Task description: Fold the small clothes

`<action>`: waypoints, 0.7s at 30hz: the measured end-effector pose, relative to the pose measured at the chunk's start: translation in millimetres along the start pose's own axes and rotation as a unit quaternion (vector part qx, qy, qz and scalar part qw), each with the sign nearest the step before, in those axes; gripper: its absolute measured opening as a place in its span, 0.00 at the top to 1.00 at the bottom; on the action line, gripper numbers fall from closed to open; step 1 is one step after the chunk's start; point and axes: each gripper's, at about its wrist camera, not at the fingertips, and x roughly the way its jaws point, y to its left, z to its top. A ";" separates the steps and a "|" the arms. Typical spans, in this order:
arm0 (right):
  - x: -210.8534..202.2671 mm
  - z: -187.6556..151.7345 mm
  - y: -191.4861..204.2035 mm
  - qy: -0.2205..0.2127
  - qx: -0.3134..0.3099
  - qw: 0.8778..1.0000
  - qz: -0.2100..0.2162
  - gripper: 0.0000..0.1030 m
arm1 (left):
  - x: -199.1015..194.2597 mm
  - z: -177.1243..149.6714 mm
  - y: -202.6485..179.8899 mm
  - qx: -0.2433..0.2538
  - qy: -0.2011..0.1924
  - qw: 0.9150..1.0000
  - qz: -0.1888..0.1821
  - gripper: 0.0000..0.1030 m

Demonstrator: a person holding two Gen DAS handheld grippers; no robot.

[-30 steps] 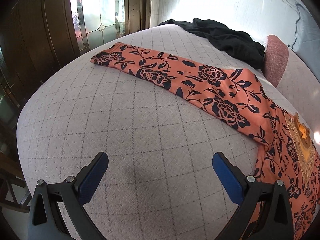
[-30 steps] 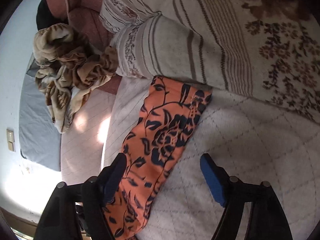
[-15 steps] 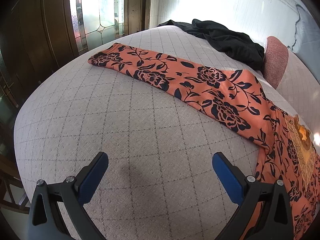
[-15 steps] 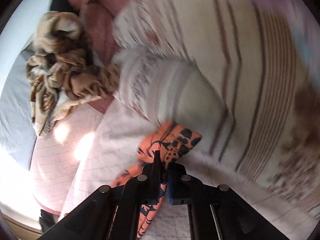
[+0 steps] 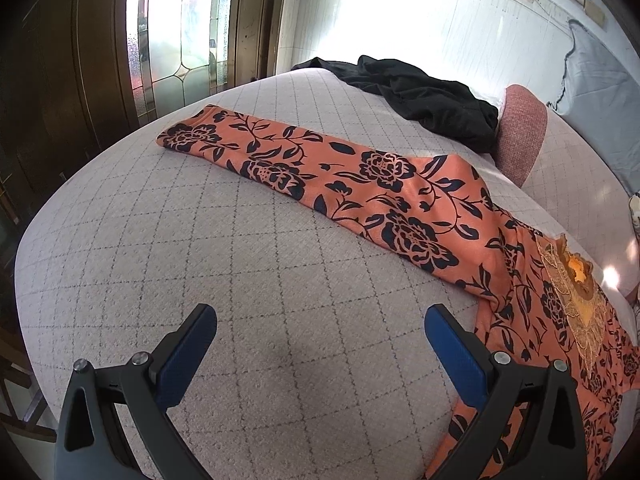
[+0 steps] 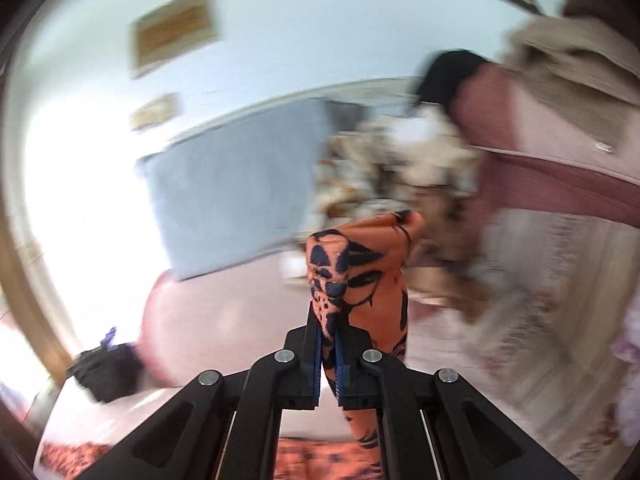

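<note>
An orange garment with a dark floral print [image 5: 360, 184] lies on the grey quilted bed [image 5: 160, 248], one long sleeve stretched to the far left, its body at the right with a gold embroidered neckline [image 5: 576, 292]. My left gripper [image 5: 320, 340] is open and empty, low over bare bed in front of the sleeve. My right gripper [image 6: 328, 344] is shut on the other sleeve's end [image 6: 360, 272] and holds it lifted off the bed; that view is blurred.
A black garment [image 5: 424, 100] lies at the far end of the bed beside a pink cushion [image 5: 520, 136]. A wooden door with leaded glass [image 5: 180, 32] stands beyond the bed's left edge. A tan patterned blanket [image 6: 400, 168] and a blue-grey pillow [image 6: 240, 196] lie behind the lifted sleeve.
My right gripper closed on the sleeve end and lifted it up and away from the striped pillow, swinging fast. My left gripper stayed open and drew back slightly.
</note>
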 end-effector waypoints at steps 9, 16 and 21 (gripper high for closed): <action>60.0 -177.0 204.2 0.157 -0.024 0.963 0.219 0.92 | -2.1 0.8 0.7 -0.003 0.000 1.000 -0.019 0.00; 104.5 -310.4 216.0 0.345 -0.040 0.912 0.219 0.31 | -2.8 0.6 -1.8 0.001 0.000 1.000 -0.027 0.00; 66.7 -254.0 185.4 0.292 -0.018 0.922 0.255 0.20 | -9.1 -2.4 -16.6 0.037 -0.010 0.999 -0.036 0.00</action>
